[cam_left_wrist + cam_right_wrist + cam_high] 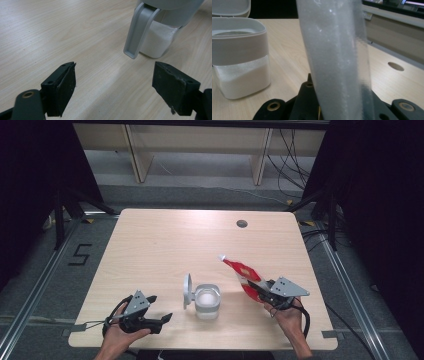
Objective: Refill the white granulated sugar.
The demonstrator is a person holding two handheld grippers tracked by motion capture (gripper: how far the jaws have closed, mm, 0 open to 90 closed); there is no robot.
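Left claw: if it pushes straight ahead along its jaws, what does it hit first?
Likely the jar, or its hanging lid, which sits nearest. The left claw is open with bare table ahead; the jar sits slightly right of centre, so depth is unclear.

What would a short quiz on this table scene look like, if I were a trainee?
1. True or false: the lid of the white container is flipped open.
2. Which gripper holds the red and white packet: A the left gripper, B the right gripper?
3. What fills the lower part of the container?

Key:
1. True; the lid stands up at its left side.
2. B; its jaws are clamped on the packet, while the left gripper's jaws stand apart with nothing between them.
3. A white powder or grain, seen through the clear wall in both gripper views.
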